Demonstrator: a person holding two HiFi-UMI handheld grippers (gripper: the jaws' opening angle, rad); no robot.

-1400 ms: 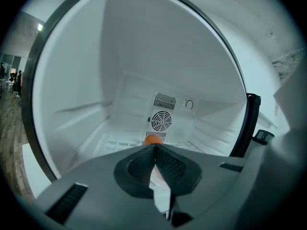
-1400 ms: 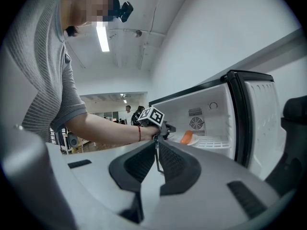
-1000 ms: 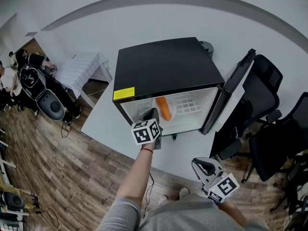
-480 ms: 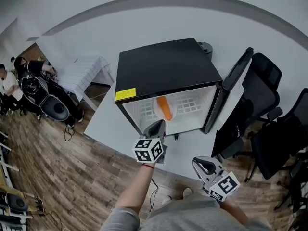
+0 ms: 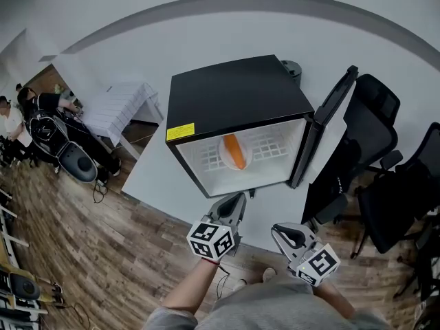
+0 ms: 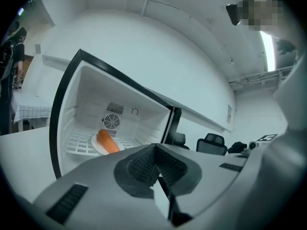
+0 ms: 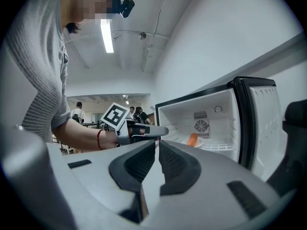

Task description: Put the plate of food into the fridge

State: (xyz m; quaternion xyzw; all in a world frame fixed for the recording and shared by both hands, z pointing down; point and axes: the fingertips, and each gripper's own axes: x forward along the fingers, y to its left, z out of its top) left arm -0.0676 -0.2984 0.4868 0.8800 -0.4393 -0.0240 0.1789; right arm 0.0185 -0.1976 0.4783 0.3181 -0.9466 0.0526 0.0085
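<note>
Now inside fridge (image 5: 234, 95): plate of food (image 5: 235, 152) on the white wire shelf (image 5: 271, 150), door (image 5: 328, 122) open.
Left claw (image 5: 236, 199): closed, empty, just near of the fridge opening.
Right claw (image 5: 282, 231): closed, empty, further right.

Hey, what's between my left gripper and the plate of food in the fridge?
Nothing blocks it. In the head view, only bare table and the fridge's wire shelf separate the left gripper from the plate of food.

White table (image 5: 157, 179) carries the black fridge (image 5: 234, 91).
</note>
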